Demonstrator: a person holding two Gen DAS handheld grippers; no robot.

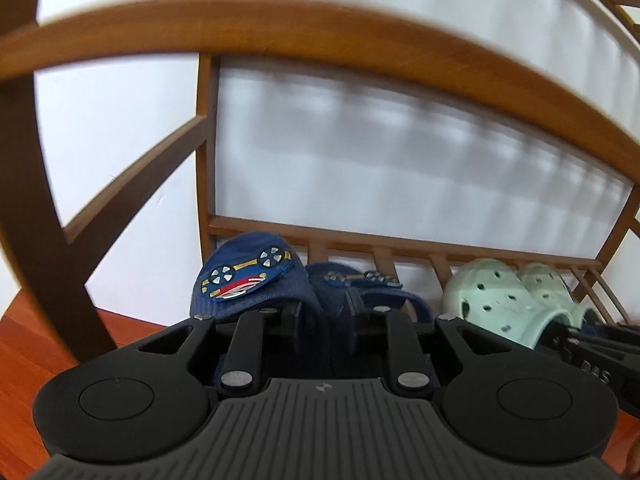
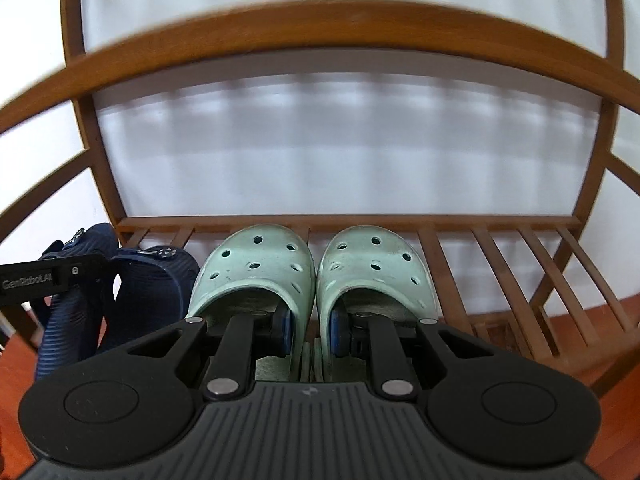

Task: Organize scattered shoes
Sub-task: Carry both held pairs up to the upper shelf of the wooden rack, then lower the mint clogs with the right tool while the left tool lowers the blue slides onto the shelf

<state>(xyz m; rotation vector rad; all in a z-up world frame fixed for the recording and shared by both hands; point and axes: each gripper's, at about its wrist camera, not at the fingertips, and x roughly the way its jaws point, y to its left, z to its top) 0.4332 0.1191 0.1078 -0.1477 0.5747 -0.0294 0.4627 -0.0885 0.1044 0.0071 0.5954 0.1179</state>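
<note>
Two navy blue slippers with car patches [image 1: 244, 280] sit pressed together at the left end of the wooden rack's bottom slatted shelf [image 1: 420, 256]. My left gripper [image 1: 324, 308] is shut on their inner sides, and the left slipper tilts toe-up. A pair of mint green clogs [image 2: 256, 264] rests side by side on the shelf slats [image 2: 500, 272]. My right gripper [image 2: 310, 320] pinches the clogs' adjoining inner walls between its blue-padded fingers [image 2: 284, 328]. The same clogs [image 1: 492, 300] lie right of the slippers in the left wrist view. The left gripper's fingers [image 2: 48, 278] reach into the slippers [image 2: 152, 292].
A curved wooden rail of the upper tier [image 2: 320, 20] crosses close above both grippers. Side posts and braces [image 1: 132, 180] frame the rack against a white wall. Bare slats [image 2: 560, 264] lie right of the clogs. Red-brown wood floor [image 1: 24, 344] surrounds the rack.
</note>
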